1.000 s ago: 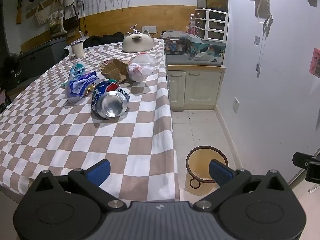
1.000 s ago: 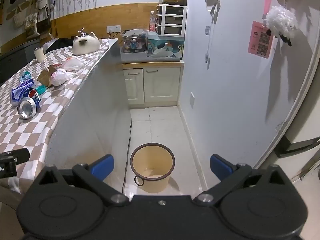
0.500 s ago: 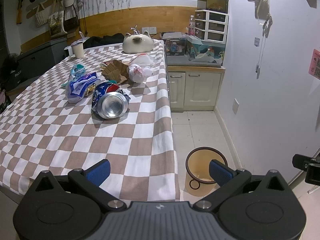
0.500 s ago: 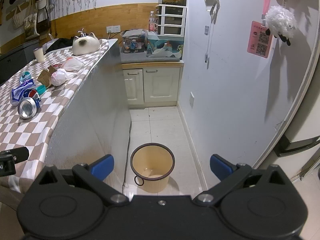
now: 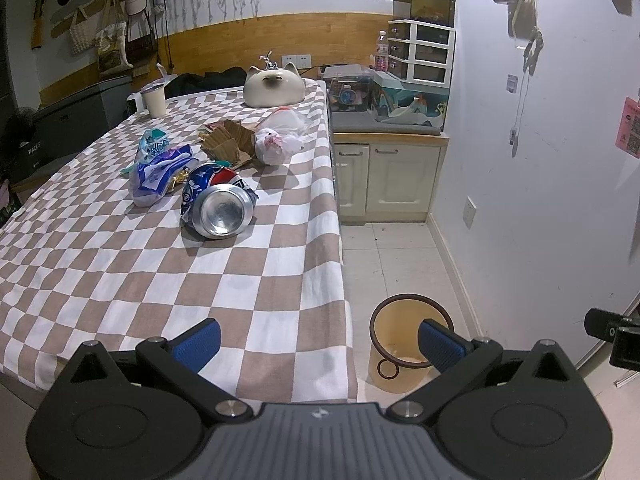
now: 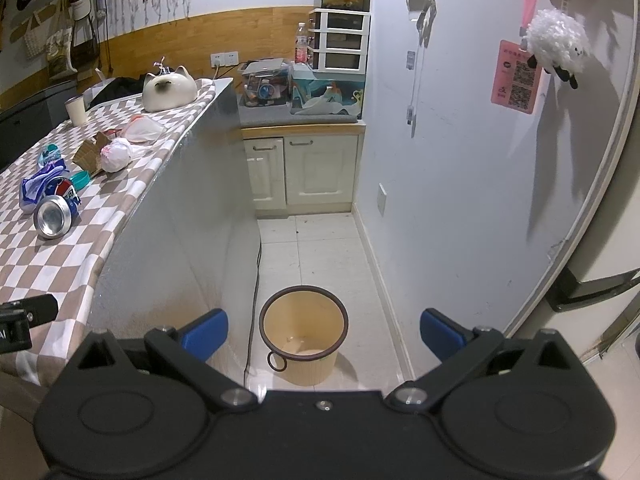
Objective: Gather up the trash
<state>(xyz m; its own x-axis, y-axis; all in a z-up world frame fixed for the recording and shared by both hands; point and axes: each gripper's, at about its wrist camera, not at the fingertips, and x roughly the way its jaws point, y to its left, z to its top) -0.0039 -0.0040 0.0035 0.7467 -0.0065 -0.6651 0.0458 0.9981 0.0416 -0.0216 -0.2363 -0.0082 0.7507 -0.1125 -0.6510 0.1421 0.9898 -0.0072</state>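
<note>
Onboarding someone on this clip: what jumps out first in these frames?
A crushed blue soda can lies on its side on the checkered tablecloth, shiny base facing the camera, with wrappers and a white plastic bag behind it. On the floor beside the table stands a yellow bin. The left gripper and right gripper are open, holding nothing.

The crushed can [image 5: 218,200] on the bench carries the red, white and blue Pepsi logo. "PACK" is legible on a dark box [image 5: 34,148]. The pink wall card [image 6: 516,76] bears two QR codes; its print is unreadable.
</note>
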